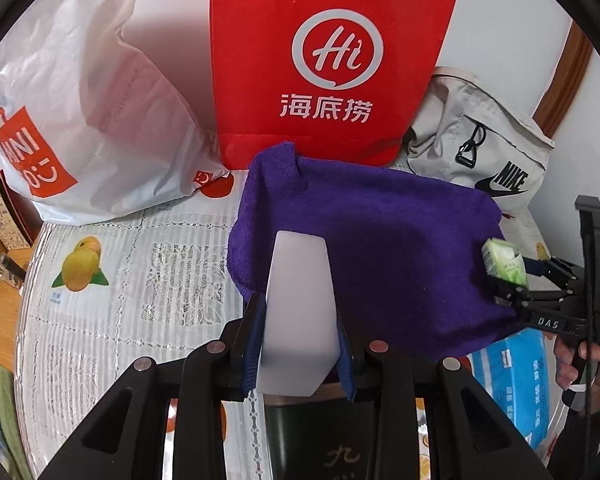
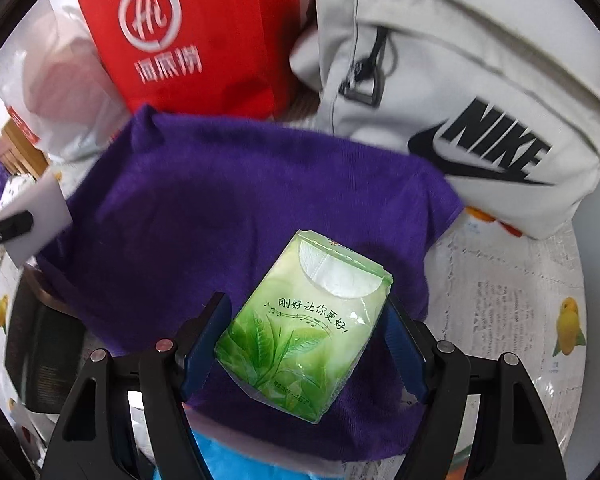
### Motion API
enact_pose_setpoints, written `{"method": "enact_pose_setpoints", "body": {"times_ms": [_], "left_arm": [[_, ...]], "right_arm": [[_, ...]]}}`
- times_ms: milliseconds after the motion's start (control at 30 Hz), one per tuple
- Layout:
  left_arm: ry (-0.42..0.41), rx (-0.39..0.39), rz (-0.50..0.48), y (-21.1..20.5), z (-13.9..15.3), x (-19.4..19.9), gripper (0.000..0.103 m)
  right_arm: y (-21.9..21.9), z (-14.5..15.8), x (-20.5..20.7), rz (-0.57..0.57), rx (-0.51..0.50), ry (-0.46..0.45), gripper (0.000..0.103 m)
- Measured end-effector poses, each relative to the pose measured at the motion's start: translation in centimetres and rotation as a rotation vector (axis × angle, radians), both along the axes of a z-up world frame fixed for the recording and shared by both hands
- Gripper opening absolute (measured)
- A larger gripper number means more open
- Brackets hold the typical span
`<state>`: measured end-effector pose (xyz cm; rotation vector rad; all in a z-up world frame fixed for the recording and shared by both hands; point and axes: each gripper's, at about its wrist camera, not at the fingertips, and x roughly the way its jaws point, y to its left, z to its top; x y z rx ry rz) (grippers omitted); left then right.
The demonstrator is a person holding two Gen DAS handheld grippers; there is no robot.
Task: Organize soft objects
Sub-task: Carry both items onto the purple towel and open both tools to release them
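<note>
My left gripper [image 1: 300, 344] is shut on a white foam block [image 1: 298, 312] and holds it in front of a purple towel [image 1: 380, 248] draped over something on the table. My right gripper [image 2: 304, 344] is shut on a green tissue pack [image 2: 304, 340] above the same towel [image 2: 240, 208]. In the left wrist view the right gripper [image 1: 500, 276] and its tissue pack [image 1: 504, 262] show at the towel's right edge. The white block [image 2: 40, 216] and a left finger show at the left in the right wrist view.
A red paper bag [image 1: 324, 60], a white plastic bag [image 1: 88, 120] and a grey Nike bag [image 1: 480, 140] stand behind the towel. A blue tissue box [image 1: 512, 376] lies under the towel's right side. A dark box [image 1: 320, 440] sits below my left gripper. The fruit-print tablecloth [image 1: 120, 280] covers the table.
</note>
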<state>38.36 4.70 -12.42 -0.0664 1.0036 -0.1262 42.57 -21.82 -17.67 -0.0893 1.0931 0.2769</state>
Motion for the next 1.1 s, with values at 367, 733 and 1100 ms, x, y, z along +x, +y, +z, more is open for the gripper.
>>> {"method": "enact_pose_setpoints", "body": {"times_ms": [367, 733, 1100], "left_arm": [[0.029, -0.012, -0.009, -0.6, -1.3, 2.4, 0.03], [0.034, -0.019, -0.032, -1.9, -1.8, 6.3, 0.03], [0.026, -0.044, -0.012, -1.9, -2.7, 9.4, 0.03]], "right_arm": [[0.0, -1.7, 0.2, 0.024, 0.026, 0.058, 0.077], [-1.2, 0.0, 0.0, 0.0, 0.05, 0.043, 0.085], [-3.1, 2.5, -1.8, -0.059, 0.06, -0.058, 0.085]]}}
